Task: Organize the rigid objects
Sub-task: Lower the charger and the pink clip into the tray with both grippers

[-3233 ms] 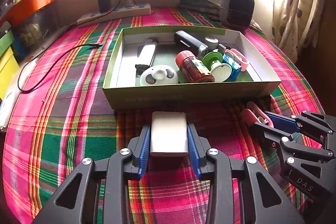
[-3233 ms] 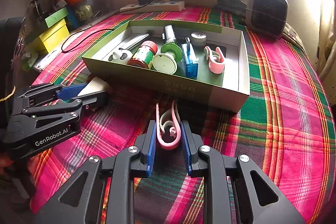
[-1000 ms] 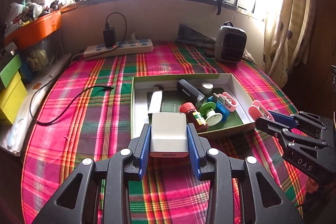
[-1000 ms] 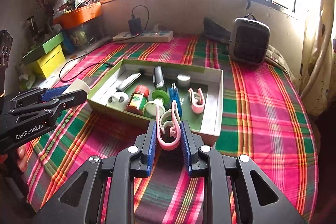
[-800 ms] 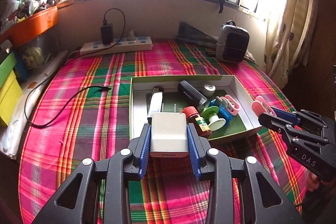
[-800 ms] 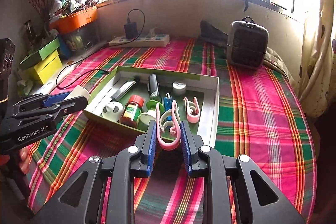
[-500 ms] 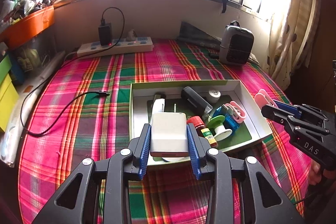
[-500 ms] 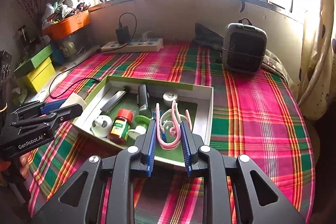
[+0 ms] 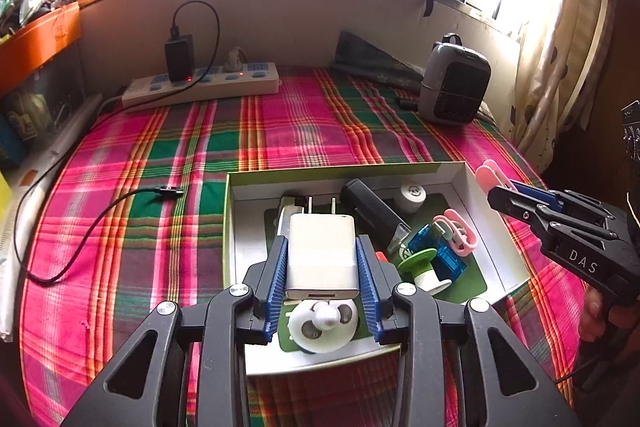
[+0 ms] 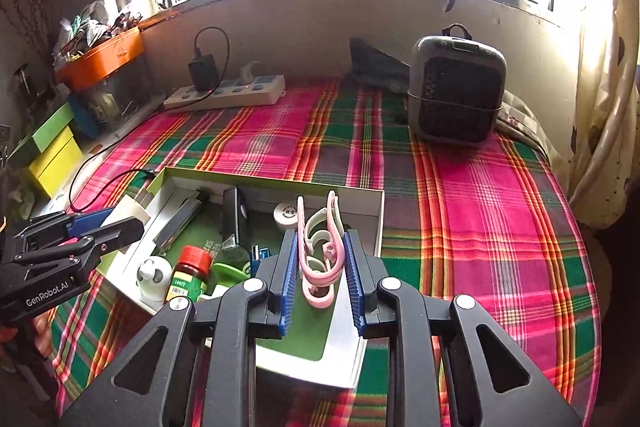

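Observation:
A white wall charger (image 9: 322,255) with two prongs sits between the pads of my left gripper (image 9: 321,247), which is shut on it over the near left part of the green-rimmed box (image 9: 340,169). A pink and white clip (image 10: 320,251) stands upright in my right gripper (image 10: 320,243), shut on it above the box's near right corner (image 10: 352,367). Inside the box lie a white round gadget (image 9: 322,323), a red-capped bottle (image 10: 190,271), a green spool (image 9: 420,261), a second pink clip (image 9: 460,231) and a black cylinder (image 9: 372,207).
A power strip (image 9: 200,87) with a black adapter lies at the far edge of the plaid cloth. A black cable (image 9: 100,215) trails on the left. A grey heater (image 9: 454,89) stands at the far right. Yellow and green boxes (image 10: 52,151) are stacked at the left.
Both grippers have moved forward with their loads, from short of the box to over its near side. Neither grip has changed.

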`<action>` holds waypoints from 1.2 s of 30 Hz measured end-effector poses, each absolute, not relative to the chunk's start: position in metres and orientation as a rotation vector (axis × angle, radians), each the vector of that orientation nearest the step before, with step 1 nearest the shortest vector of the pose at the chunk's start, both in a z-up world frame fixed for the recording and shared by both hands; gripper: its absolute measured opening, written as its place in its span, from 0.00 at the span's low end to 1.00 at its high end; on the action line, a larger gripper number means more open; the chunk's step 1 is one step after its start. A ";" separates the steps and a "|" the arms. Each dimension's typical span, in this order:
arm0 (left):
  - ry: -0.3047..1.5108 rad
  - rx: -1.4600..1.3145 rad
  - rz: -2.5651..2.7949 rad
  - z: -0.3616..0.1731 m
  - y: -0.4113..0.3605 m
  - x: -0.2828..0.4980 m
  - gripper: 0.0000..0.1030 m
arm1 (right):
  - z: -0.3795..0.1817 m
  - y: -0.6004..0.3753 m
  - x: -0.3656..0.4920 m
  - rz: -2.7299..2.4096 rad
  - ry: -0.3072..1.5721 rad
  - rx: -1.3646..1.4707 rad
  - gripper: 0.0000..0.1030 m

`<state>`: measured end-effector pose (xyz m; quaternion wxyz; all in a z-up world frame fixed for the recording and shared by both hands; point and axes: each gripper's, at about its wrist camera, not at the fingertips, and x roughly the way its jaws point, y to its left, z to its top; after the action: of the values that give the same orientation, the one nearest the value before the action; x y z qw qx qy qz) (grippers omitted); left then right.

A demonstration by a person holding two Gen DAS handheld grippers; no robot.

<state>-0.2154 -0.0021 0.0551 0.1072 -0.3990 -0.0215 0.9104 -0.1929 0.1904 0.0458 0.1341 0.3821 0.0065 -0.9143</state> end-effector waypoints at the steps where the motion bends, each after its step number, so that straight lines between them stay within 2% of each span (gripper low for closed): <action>1: -0.067 -1.178 2.675 0.054 -0.001 -0.219 0.32 | 0.044 0.190 -0.195 -2.644 0.017 1.115 0.23; 15: -0.053 -1.260 2.640 0.035 0.004 -0.241 0.32 | 0.015 0.183 -0.225 -2.598 0.064 1.228 0.23; 36: -0.043 -1.304 2.614 0.019 0.006 -0.252 0.32 | 0.002 0.179 -0.237 -2.592 0.090 1.255 0.23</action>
<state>-0.2516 0.0060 0.0188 0.1097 -0.4437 -0.0147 0.8893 -0.2365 0.1793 0.0022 0.1296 0.4319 0.0310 -0.8920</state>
